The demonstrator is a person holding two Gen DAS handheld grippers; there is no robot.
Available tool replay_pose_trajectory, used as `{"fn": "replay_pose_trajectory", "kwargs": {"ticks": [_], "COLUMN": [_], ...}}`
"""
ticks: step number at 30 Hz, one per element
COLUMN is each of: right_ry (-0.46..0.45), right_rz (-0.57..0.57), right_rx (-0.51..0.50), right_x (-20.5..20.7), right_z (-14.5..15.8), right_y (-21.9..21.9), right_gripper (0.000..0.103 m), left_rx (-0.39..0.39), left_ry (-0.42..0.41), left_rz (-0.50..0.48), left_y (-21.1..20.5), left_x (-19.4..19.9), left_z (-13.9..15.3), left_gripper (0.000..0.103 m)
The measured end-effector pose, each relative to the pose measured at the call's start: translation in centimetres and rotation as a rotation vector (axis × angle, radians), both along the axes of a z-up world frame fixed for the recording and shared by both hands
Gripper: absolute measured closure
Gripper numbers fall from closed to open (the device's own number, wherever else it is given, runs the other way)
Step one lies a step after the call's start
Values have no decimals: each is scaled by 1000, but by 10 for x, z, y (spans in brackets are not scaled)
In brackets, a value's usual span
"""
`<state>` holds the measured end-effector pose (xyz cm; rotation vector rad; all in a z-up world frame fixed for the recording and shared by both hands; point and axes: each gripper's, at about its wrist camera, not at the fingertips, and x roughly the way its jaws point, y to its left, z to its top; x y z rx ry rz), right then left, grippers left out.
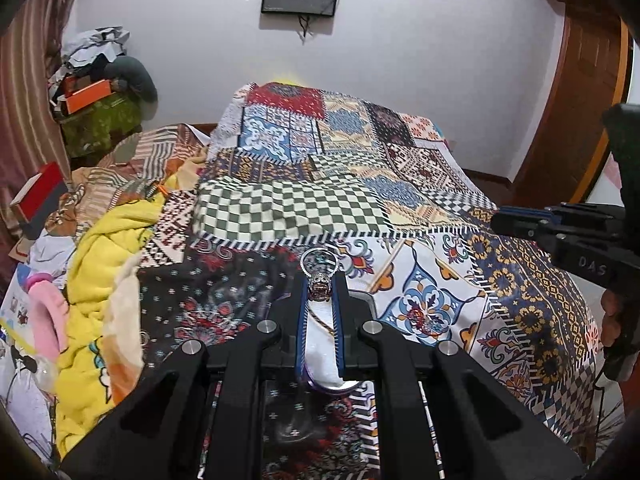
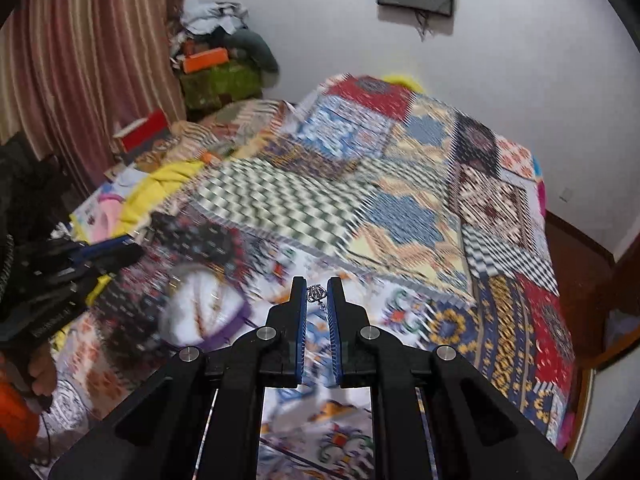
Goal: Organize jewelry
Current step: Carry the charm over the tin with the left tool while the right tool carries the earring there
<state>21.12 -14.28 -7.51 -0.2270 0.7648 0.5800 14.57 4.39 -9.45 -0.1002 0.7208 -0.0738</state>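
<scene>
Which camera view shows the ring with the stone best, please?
The left wrist view: the ring sits sharp and close, pinched between the left tongs. The right wrist view never shows that ring clearly; motion blurs that side.

Open quilt ahead, clutter to the left

The quilt (image 1: 420, 208) lies bare ahead and right; the yellow blanket (image 1: 100, 272) and red box (image 1: 38, 196) crowd its left edge.

Both wrist views face forward over one patchwork bedspread (image 1: 288, 204).
</scene>
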Motion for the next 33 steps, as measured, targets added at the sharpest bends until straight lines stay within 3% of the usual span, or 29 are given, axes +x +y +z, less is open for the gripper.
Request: {"fn": "replay_pose_trajectory", "kwargs": {"ticks": [11, 25, 33], "right_ry": [10, 190, 242], "right_rz": [107, 128, 129], "right_rx": [81, 54, 31], "right_x": [-14, 0, 11], "right_z": [0, -66, -86], "right_y": [51, 84, 87], "right_gripper": [94, 94, 94], "left_rx": [1, -22, -51], "left_ry": [-11, 71, 128], "left_rz": [16, -16, -33], "left_y": [17, 16, 14], "left_x": [-10, 3, 20], "left_z": [4, -26, -48], "left_gripper": [93, 93, 93]}}
